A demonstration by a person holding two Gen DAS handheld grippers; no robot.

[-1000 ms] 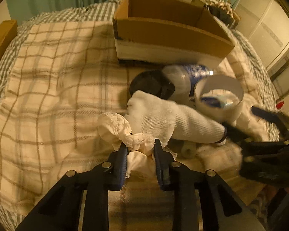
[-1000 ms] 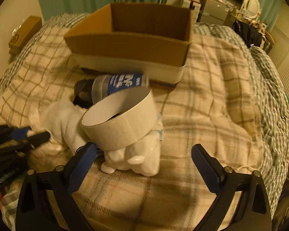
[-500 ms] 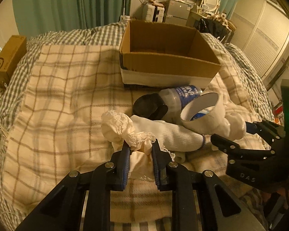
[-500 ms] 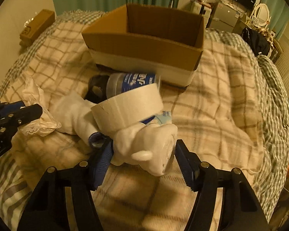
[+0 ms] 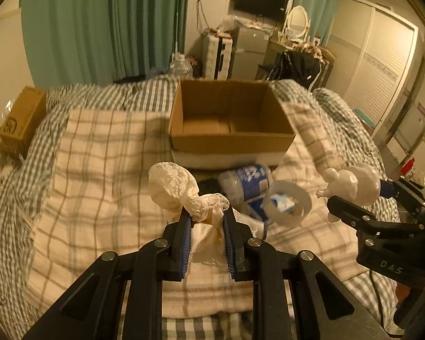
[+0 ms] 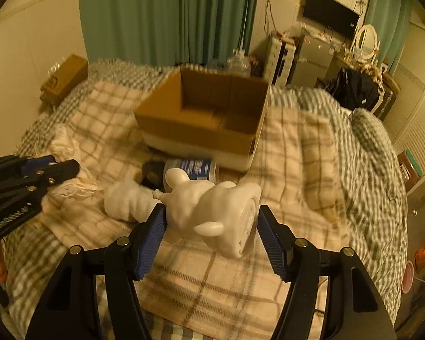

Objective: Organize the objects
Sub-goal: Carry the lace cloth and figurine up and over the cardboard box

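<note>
We have both tongs clenched on things above the bed [image 5: 99, 170]. Our left tongs [image 5: 206, 226] grip a bunched cream lace cloth [image 5: 181, 189] between their blue pads, with the cloth's puffed end sticking up and to the left of them. Our right tongs [image 6: 211, 226] squeeze a white figurine [image 6: 212, 212] from both sides; it lies tilted, its round base turned toward the camera and its small limbs poking out. In the left view the figurine [image 5: 351, 184] hangs clear of the blanket, off to the right of the cloth.

On the plaid blanket [image 6: 297, 147] between the two tongs lie a roll of tape [image 5: 287, 205], a bottle with a blue label [image 5: 249, 181] on its side with its dark cap end pointing left, and a white sock [image 6: 127, 201]. The bottle lies just in front of the open cardboard box [image 5: 229, 124], which sits farther back on the bed; we see only bare cardboard inside it. A smaller closed carton [image 5: 22, 119] rests at the bed's far left edge.
</note>
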